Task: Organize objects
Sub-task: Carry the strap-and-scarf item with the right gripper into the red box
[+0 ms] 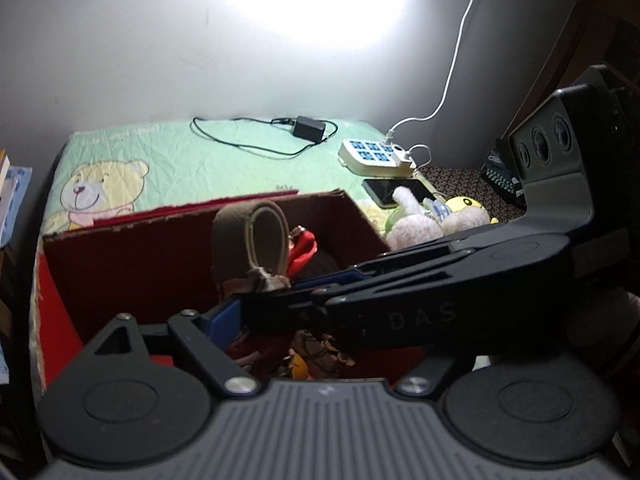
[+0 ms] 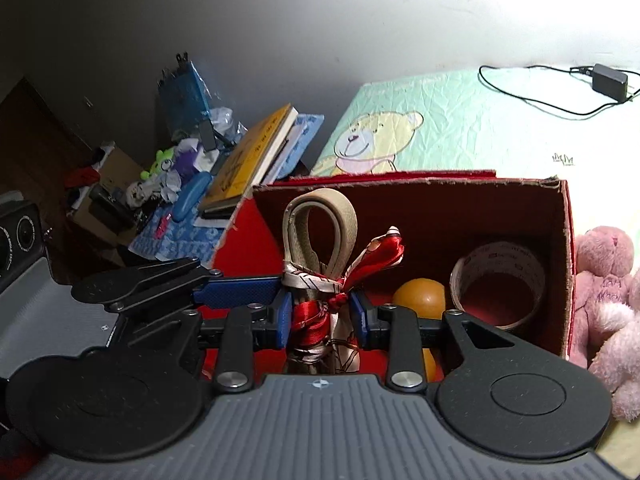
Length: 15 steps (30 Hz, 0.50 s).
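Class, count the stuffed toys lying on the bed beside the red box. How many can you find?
3 in the left wrist view: a white plush, a yellow one beside it, both right of the red box. The right wrist view shows a pink teddy. More may be hidden.

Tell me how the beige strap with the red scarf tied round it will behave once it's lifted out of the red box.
The beige strap holds an upright loop, so it is probably fairly stiff. The red scarf looks satiny, so it may slide between the right gripper pads closed on it. Its loose ends would likely dangle and could catch the red box wall.
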Motion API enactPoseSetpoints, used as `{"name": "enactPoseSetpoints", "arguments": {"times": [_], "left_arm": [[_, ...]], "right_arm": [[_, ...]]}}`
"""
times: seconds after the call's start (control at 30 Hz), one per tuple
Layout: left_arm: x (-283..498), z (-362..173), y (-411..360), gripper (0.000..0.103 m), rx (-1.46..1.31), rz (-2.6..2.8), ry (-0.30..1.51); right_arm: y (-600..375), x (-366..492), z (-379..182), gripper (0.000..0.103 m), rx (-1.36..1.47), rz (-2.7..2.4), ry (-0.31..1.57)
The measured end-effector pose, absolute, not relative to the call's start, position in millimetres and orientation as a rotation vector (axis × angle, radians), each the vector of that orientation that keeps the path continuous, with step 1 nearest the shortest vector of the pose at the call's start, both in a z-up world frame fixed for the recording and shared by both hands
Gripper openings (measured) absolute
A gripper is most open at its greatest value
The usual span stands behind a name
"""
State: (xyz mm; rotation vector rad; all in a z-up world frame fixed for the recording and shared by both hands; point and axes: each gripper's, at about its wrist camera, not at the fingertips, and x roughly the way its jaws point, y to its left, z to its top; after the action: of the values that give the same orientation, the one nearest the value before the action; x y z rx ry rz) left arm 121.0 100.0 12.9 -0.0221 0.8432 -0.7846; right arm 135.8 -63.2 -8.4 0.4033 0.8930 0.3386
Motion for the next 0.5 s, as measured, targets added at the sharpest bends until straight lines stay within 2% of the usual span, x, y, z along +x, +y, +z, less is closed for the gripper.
{"name": "enactPoseSetpoints", "arguments": {"times": [0.5], "left_arm": [[149, -36, 106, 0.083, -0.047, -0.695, 1.084]], "right_arm": [[-51, 181, -58, 0.034, 0.401, 0.371, 1.155]]}}
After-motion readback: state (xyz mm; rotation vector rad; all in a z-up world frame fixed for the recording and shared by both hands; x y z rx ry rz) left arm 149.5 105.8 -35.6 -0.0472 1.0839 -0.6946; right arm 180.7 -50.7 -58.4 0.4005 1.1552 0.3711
